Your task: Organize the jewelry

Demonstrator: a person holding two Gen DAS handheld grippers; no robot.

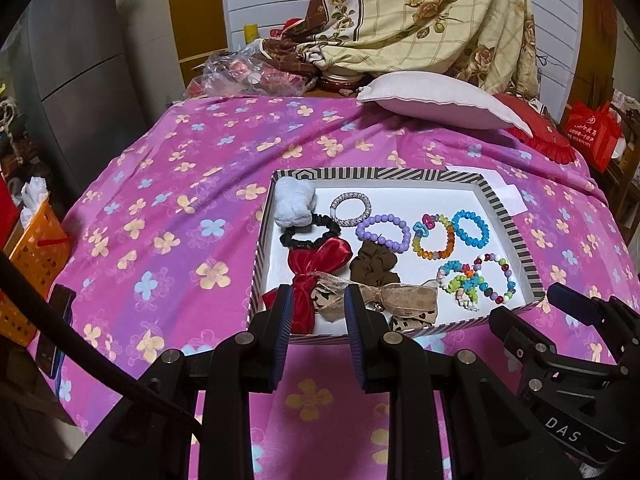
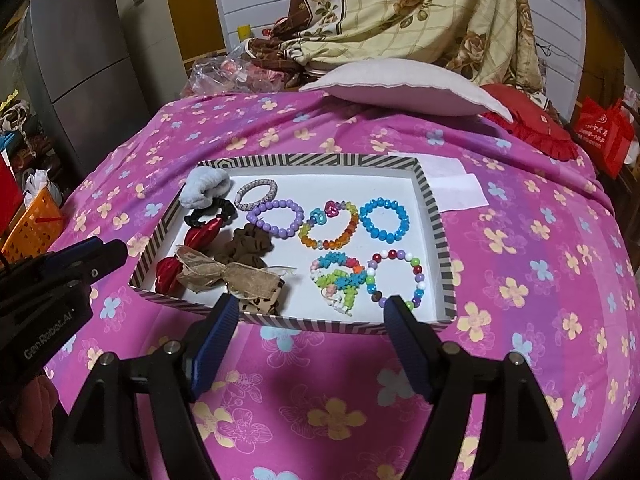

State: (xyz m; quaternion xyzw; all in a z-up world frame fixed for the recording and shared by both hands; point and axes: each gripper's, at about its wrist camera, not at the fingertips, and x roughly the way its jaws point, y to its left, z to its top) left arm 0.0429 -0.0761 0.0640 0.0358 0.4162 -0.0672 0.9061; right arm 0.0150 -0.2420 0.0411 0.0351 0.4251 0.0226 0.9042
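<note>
Pink floral bedspread (image 1: 160, 208) | striped tray (image 1: 516, 232) long axis left-right | bracelets flat

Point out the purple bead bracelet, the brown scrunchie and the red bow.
purple bead bracelet (image 2: 275, 217): right wrist view, bead on its near arc.
brown scrunchie (image 2: 249, 249): right wrist view, folded middle.
red bow (image 1: 320, 264): left wrist view, upper loop.

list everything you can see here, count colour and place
striped shallow box: 1, black-and-white rim, white floor, on bedspread
beaded bracelets: 5, purple, rainbow, blue, pastel flower-bead, mixed round-bead; box right side
silver woven band: 1, box back
hair ties: pale blue, black, brown; box left
bows: red satin, tan ribbon; box front left
pink floral bedspread: 1, under all
white pillow: 1, behind
left gripper: open
right gripper: open
</note>
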